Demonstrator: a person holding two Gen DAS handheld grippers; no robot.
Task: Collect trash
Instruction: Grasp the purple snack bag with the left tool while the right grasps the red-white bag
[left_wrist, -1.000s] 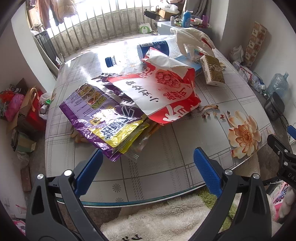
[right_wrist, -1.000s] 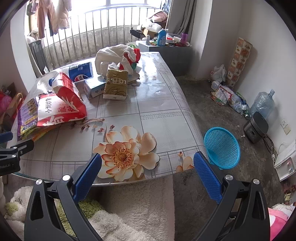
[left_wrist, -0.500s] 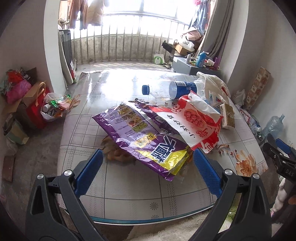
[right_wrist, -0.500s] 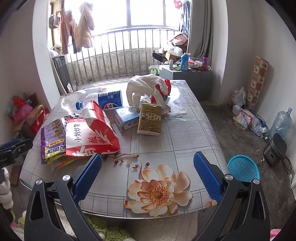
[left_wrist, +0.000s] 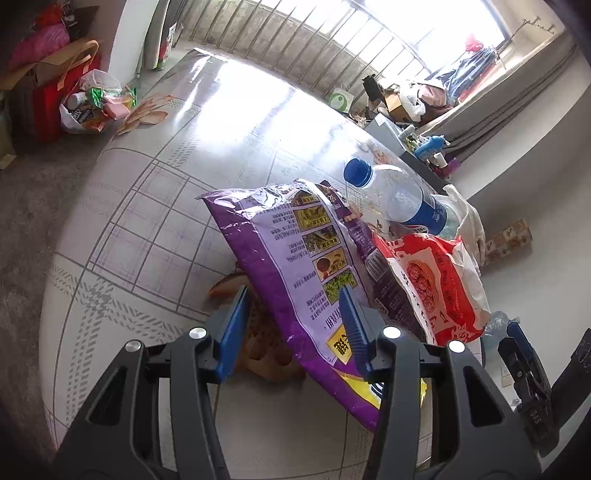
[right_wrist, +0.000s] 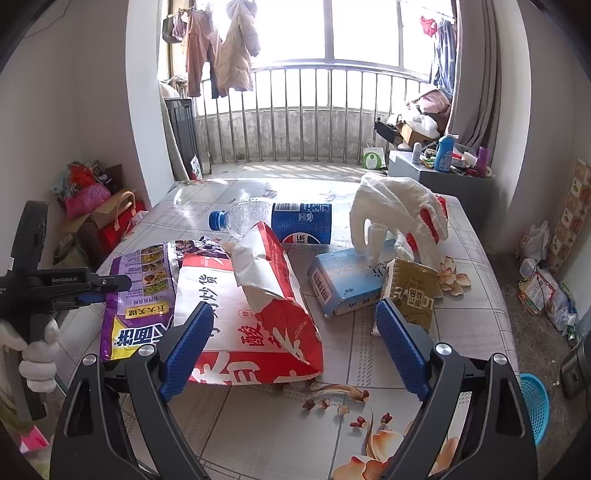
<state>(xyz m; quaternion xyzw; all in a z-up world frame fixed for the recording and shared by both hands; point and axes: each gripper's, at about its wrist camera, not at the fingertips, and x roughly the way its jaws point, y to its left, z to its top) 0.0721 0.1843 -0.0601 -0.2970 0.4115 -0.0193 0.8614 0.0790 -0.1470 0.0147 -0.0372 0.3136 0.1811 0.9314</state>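
Closing left gripper (left_wrist: 293, 328) jaws around purple bag (left_wrist: 295, 258), not yet pinching, after swinging in wide from table (left_wrist: 147, 206) edge. Lying beside purple bag: red bag (right_wrist: 255, 317), bottle (right_wrist: 280, 221). Narrowing right gripper (right_wrist: 295, 347) over red bag, gripping nothing; pickup beginning.

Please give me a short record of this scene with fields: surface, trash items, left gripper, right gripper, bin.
surface: table with a flower-print cover
trash items: purple bag, red and white bag, plastic bottle, blue box, gold carton
left gripper: closing, purple bag between its fingers
right gripper: closing, near the red and white bag
bin: blue basket on the floor
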